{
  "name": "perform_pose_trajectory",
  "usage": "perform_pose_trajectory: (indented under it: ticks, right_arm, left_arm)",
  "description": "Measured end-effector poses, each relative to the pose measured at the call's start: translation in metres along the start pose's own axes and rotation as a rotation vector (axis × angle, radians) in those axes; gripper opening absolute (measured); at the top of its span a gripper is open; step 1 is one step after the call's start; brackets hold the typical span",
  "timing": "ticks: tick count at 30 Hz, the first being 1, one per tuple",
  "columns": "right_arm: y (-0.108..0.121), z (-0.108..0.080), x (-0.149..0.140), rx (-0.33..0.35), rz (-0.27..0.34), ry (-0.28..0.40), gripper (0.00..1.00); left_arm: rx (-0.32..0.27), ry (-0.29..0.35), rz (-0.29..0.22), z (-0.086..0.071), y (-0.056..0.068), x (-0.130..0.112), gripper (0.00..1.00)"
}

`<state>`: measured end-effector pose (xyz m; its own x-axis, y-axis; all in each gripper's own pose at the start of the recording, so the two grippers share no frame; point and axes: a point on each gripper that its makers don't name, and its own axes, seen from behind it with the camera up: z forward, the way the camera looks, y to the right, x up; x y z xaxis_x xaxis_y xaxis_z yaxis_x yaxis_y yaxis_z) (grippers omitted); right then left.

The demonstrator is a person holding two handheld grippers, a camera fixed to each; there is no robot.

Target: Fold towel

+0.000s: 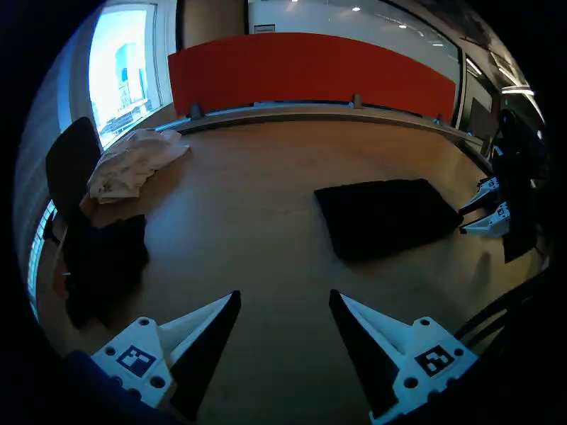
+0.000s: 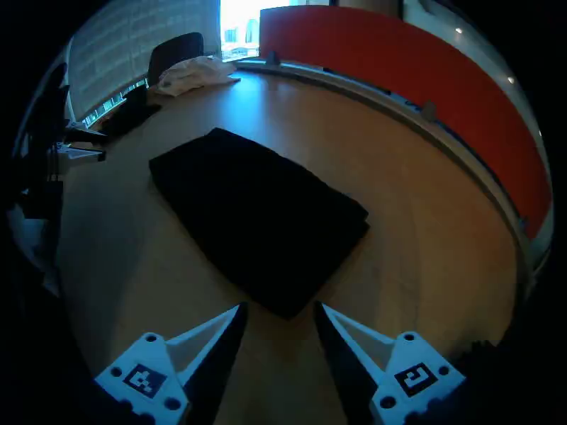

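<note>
I have a wide wooden tabletop [image 1: 269, 184] in front of me, its surface smooth and light brown, with a curved far edge that meets a red partition [image 1: 312, 71]. A black towel [image 1: 386, 216] lies flat on it, folded to a thick rectangle, well apart from the rest. Toward the far corner by the window I see a crumpled pale cloth [image 1: 135, 163] lying on the wood, and nearer along that side a dark heap of fabric [image 1: 106, 262].

Wooden table [image 1: 269, 184] bounded by a red partition [image 1: 312, 71] — pale crumpled cloth [image 1: 135, 163] at its far corner (beside a dark chair [image 1: 71, 166]), window [image 1: 120, 71] behind
</note>
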<state>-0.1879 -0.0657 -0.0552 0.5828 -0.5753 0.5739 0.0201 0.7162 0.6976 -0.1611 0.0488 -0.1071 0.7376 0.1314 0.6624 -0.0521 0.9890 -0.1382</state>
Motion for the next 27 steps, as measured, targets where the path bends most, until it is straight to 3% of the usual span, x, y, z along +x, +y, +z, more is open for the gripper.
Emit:
perform_pose_trajectory:
  ticks: [12, 21, 27]
  right_arm:
    - [0.0004, 0.0001, -0.0011, 0.0, -0.006, 0.003, 0.4]
    - [-0.0013, 0.0017, -0.0021, 0.002, 0.0, 0.007, 0.06]
    - [-0.0011, 0.0014, 0.0024, 0.001, 0.011, 0.025, 0.04]
  left_arm:
    - [0.004, -0.005, -0.004, -0.0036, -0.0043, -0.0042, 0.93]
    - [0.007, -0.002, -0.002, -0.0069, -0.0074, -0.0041, 0.93]
    - [0.01, -0.002, -0.007, -0.0082, -0.0095, -0.0048, 0.92]
